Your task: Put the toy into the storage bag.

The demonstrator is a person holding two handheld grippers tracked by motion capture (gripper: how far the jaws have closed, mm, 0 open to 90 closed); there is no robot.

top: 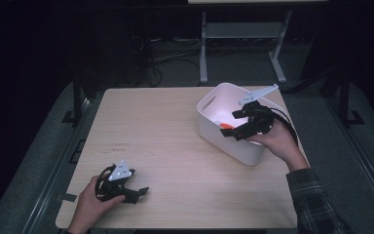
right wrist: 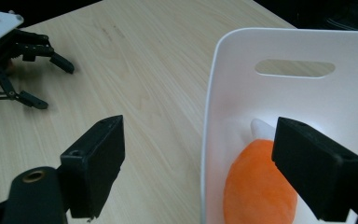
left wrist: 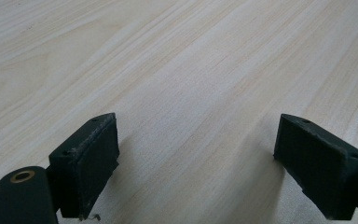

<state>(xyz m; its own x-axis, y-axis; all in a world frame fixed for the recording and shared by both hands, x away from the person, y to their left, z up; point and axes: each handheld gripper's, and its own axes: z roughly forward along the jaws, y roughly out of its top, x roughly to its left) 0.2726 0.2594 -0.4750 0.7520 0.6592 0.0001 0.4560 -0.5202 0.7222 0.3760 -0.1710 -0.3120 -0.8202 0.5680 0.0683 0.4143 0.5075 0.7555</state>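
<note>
A white plastic bin with a slot handle stands at the right of the wooden table. Inside it lies an orange soft thing with a white tip, glimpsed as an orange patch from above. My right gripper hovers over the bin's near side, open. In the right gripper view its jaws straddle the bin's wall, with one pad above the orange thing and not touching it. My left gripper rests near the table's front left, open over bare wood.
The left gripper also appears far off in the right gripper view, on the wood. Beyond the table's far edge stand a metal frame's legs and cables on a dark floor. Bare wood lies between the two hands.
</note>
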